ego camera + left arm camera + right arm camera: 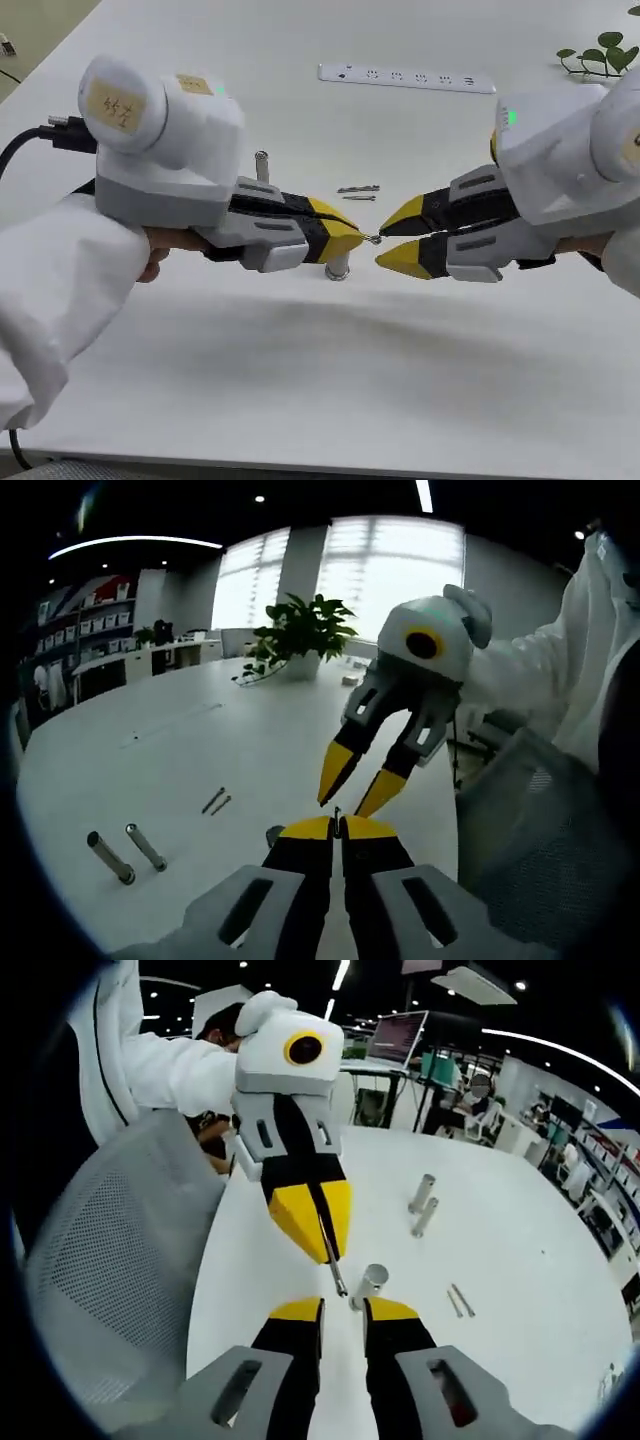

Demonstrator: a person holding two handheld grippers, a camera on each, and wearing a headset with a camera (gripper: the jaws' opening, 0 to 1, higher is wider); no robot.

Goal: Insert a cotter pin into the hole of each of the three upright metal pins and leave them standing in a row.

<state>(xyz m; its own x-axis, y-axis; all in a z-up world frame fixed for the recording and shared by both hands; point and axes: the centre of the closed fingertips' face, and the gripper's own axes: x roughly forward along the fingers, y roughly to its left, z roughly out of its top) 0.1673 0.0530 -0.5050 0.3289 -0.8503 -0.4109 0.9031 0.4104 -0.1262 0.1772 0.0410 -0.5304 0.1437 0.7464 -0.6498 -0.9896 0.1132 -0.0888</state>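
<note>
A white power strip [406, 78] lies on the table [300, 380] near a leafy plant [600, 52].

The tabletop [300, 380] looks smooth and matt, pin [262, 166] and cotter pins [358, 190] shiny metal, sleeve [50, 290] cloth.

Cotter pins [358, 189] lie on the table [300, 380] behind the nearest metal pin [337, 268].

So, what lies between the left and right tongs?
A cotter pin, clamped in the shut left tongs, pointing at the open right tongs; head view.
</note>
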